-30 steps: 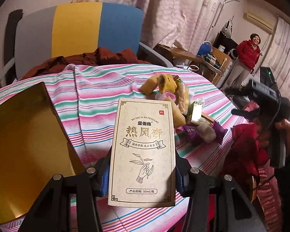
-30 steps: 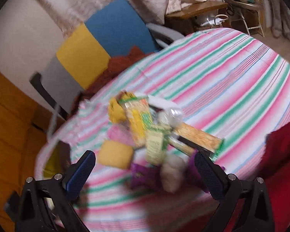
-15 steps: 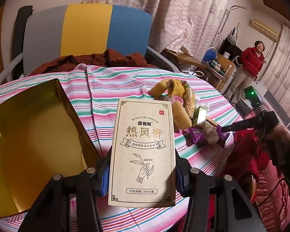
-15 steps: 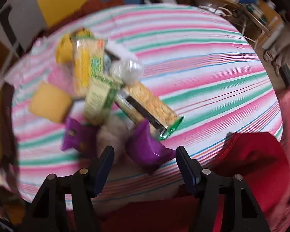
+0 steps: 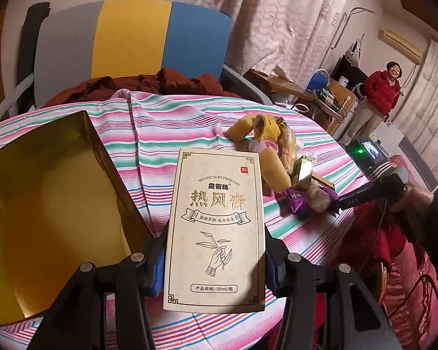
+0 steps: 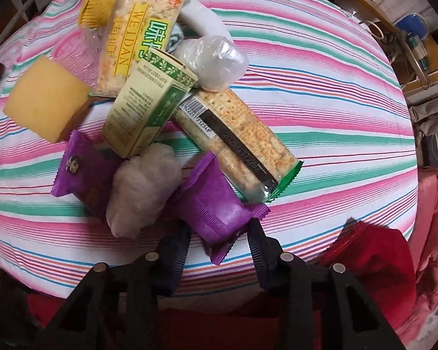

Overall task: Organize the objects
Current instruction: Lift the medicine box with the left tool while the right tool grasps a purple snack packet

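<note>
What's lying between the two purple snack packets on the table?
A whitish cotton-like wad lies between the left purple packet and the right purple packet, seen in the right wrist view.

Striped table (image 6: 321,110) bears snack pile (image 6: 149,110) and gold tin (image 5: 49,204).

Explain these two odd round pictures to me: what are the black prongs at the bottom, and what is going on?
Each picture comes from a camera on a hand-held claw; a person holds one in each hand. The left claw grips a cream box beside an open gold tin. The right claw looks down on a pile on the striped tablecloth: cracker packs, a green carton, a yellow sponge. Its fingers sit either side of a purple packet, not yet closed.
</note>
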